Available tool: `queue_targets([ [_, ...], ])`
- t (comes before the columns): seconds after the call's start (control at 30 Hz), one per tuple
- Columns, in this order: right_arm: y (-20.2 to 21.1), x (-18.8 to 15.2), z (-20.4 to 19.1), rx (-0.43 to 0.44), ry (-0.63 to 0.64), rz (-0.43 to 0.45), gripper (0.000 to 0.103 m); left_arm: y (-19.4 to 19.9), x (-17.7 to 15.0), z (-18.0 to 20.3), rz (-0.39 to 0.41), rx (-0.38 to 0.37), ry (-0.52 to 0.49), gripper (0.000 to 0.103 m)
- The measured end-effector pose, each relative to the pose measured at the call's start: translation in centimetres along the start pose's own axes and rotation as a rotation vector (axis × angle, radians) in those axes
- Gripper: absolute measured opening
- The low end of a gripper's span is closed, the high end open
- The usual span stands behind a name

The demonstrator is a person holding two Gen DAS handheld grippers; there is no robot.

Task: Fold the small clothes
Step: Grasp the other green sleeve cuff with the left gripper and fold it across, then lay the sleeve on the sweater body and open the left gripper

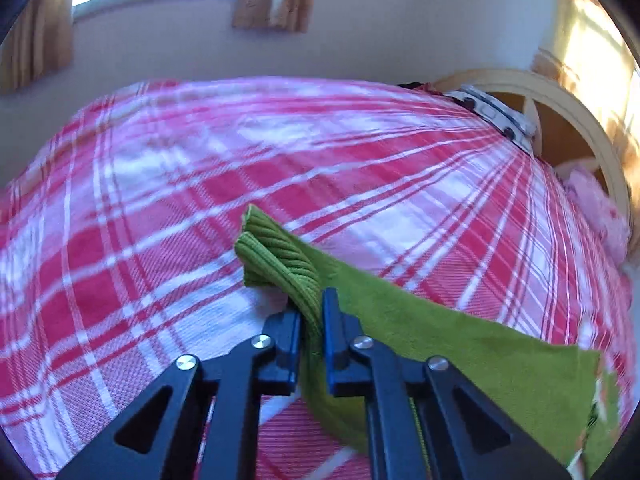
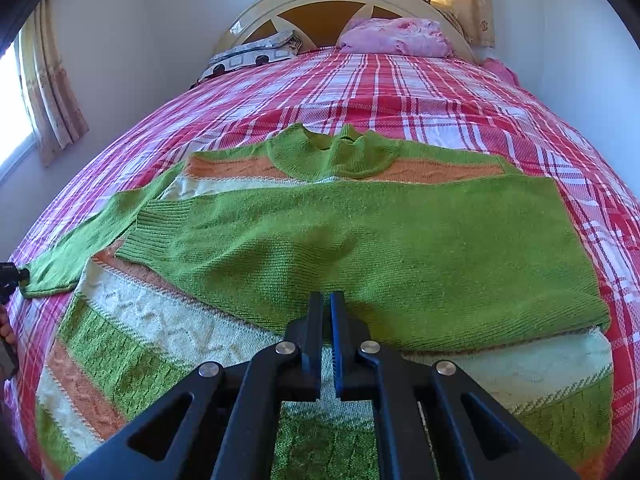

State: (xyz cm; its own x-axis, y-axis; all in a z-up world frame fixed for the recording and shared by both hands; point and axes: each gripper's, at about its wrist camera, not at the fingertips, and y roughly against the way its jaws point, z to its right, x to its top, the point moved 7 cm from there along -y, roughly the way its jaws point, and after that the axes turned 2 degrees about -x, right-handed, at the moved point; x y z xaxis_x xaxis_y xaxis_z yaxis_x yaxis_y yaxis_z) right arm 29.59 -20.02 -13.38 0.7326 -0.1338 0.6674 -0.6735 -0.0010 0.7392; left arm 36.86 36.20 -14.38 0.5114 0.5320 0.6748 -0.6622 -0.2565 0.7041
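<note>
left gripper [image 1: 311,320]: pinched tight on the ribbed sleeve cuff [image 1: 276,258] of the green sweater [image 2: 360,240] | right gripper [image 2: 326,312]: fingers together, holding nothing | sweater: flat on the checked bed [image 2: 400,84], right under and ahead of right gripper

A bed [image 2: 440,92] with a red, pink and white plaid cover fills both views; its pale curved headboard [image 2: 256,12] stands at twelve o'clock in the right wrist view. A green sweater [image 2: 400,232] with orange and cream stripes lies flat on the cover at centre, neck toward twelve, one sleeve folded across its body, the other stretching to nine o'clock. A pink pillow [image 2: 394,36] sits against the headboard at twelve, and a black-and-white patterned pillow [image 2: 248,56] lies beside it at eleven.
</note>
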Motion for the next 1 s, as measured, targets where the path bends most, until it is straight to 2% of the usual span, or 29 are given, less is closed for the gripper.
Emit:
queue_targets([
  [0.1,0.0,0.0,0.0,-0.006,0.004,0.001,0.003,2.3,0.7,3.5,0.060,-0.044,-0.067,0.010],
  [0.27,0.0,0.0,0.0,-0.004,-0.001,0.006,0.003,7.8,0.3,12.7,0.145,-0.213,-0.185,0.010],
  [0.4,0.0,0.0,0.0,0.002,-0.008,0.007,0.003,12.3,-3.8,21.6,0.155,-0.409,-0.334,0.010],
  [0.47,0.0,0.0,0.1,0.009,-0.015,0.008,0.003,13.7,-6.7,25.2,0.129,-0.487,-0.396,0.010],
  [0.53,0.0,0.0,0.2,0.015,-0.021,0.009,0.003,14.1,-9.4,27.7,0.097,-0.529,-0.444,0.010],
  [0.67,0.0,0.0,0.3,0.023,-0.029,0.010,0.003,13.0,-14.2,30.7,0.001,-0.553,-0.508,0.010],
  [0.77,0.0,0.0,0.4,0.033,-0.038,0.010,0.003,12.3,-16.8,31.6,-0.037,-0.526,-0.548,0.010],
  [1.0,-0.1,0.0,0.5,0.044,-0.049,0.010,0.004,11.1,-19.1,31.9,-0.118,-0.480,-0.592,0.010],
])
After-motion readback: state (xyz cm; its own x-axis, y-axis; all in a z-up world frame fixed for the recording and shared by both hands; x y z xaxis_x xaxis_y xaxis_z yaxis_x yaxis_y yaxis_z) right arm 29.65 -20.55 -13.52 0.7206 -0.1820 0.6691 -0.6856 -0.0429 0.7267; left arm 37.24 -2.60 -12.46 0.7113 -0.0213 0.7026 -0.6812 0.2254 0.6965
